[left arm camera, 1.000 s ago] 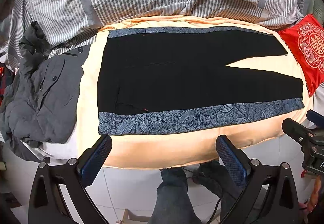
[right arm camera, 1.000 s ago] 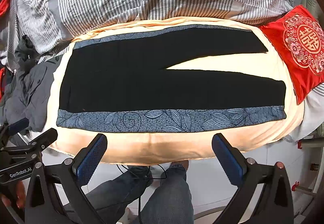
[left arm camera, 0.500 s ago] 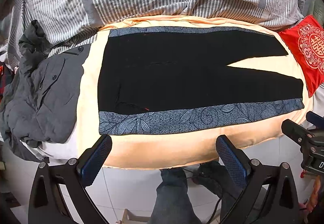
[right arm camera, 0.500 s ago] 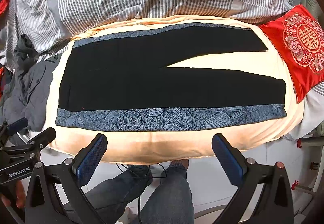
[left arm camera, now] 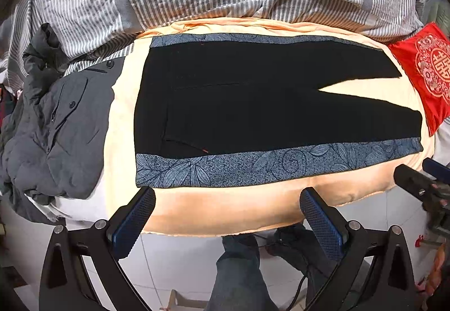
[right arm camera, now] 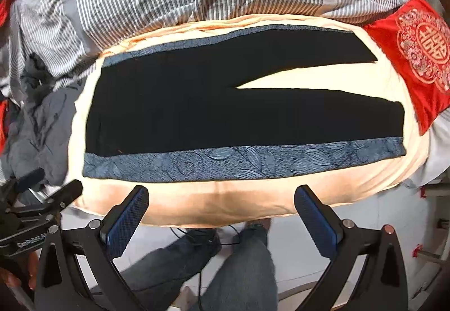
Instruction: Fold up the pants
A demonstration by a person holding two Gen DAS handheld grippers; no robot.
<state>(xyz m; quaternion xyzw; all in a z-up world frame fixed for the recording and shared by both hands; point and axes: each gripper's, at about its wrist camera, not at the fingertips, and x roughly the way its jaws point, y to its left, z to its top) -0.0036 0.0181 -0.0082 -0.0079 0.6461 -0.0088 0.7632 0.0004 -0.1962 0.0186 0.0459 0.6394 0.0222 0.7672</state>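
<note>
The black pants lie flat across the middle of the frame on a peach cushion, waistband toward the left, the two legs splitting apart toward the right, a blue leaf-patterned stripe along the near edge. The left gripper and right gripper both hang at the bottom of their views, fingers spread wide, holding nothing and short of the cloth.

The likely trouble is a poor pinch: the fabric lies flat against soft padding, so a shallow grab could catch the cushion cover too, or only the top layer, and drag the legs askew. The grey jacket at the left edge sits close to the waistband and could snag.

Against half a second ago, the right view has shifted leftward and blurred slightly, while the left view is almost unchanged; the pants have not moved.
</note>
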